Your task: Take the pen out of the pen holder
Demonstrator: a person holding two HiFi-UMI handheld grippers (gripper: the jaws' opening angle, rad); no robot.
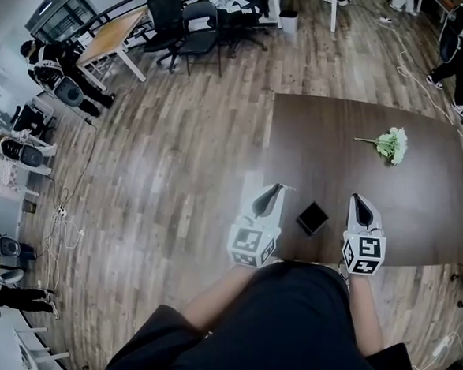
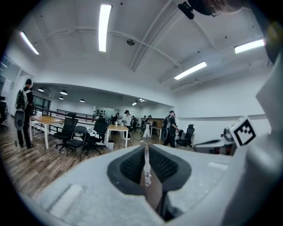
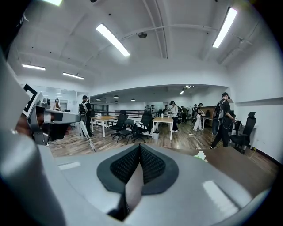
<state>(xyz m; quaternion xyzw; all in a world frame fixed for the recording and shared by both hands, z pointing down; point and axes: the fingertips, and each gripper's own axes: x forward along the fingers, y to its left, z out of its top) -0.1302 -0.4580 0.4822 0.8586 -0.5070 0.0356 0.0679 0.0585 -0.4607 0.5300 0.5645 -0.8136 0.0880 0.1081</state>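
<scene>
Pale and slim, the pen [image 2: 146, 173] looks almost clear, with a small silvery part near its middle. It is pinched between the jaws of the left gripper [image 2: 146, 154] and runs up along the seam where the two dark ribbed pads meet. The jaws are pressed onto it, and only the pen's thickness keeps them apart.

From the head view, the left gripper [image 1: 274, 189] sits over the left edge of the dark brown desk [image 1: 337, 148], close to its near left corner. A thin sliver shows at its tip, too small to make out.

The pen holder [image 1: 312, 217] is a small black square cup seen from above. It stands by the desk's near edge, between the two grippers and touching neither, so the pen is out of it.

The right gripper [image 3: 139, 152] has its jaws pressed together with nothing between them. It rests over the near edge, to the right of the holder.

A pale green flower bunch [image 1: 391, 144] lies toward the far right of the desk, well apart from the rest.
</scene>
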